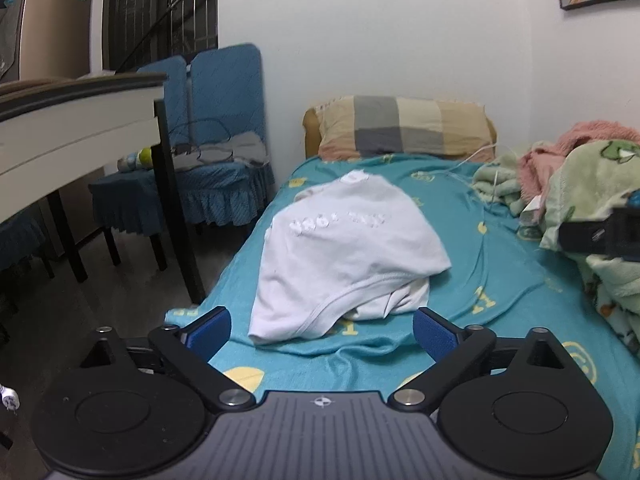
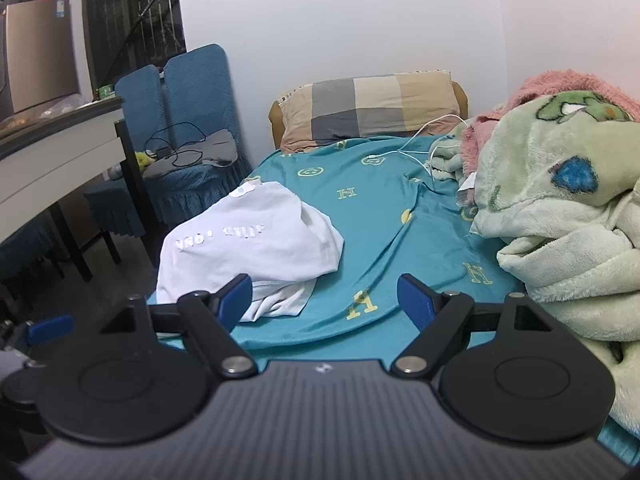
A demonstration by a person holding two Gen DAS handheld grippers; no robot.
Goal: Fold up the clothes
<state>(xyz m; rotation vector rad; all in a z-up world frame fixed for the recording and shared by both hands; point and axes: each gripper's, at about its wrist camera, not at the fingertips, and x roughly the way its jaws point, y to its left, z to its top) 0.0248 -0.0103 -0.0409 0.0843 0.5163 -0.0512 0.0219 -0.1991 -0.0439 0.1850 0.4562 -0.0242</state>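
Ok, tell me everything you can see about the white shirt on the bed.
The white shirt lies crumpled in a loose heap on the teal bedsheet, near the bed's left edge. It looks like thin, soft cotton. Raised white lettering runs across the upper face, too blurred to read, with a small white patch at the far end. A stitched hem curves along the near side, and folded layers bunch beneath it. Only the sheet touches it; neither gripper does.

Both wrist fisheyes sit low at the foot of the bed with a teal patterned sheet (image 1: 500, 264), facing along it toward the checked grey-and-beige pillow (image 1: 404, 128). Left view sits nearer the crumpled white cotton T-shirt (image 1: 344, 256); right view stands further right, close beside the fluffy pale-green blanket (image 2: 552, 216). Shared: bed, pillow, shirt, blue-covered chairs (image 2: 188, 120).
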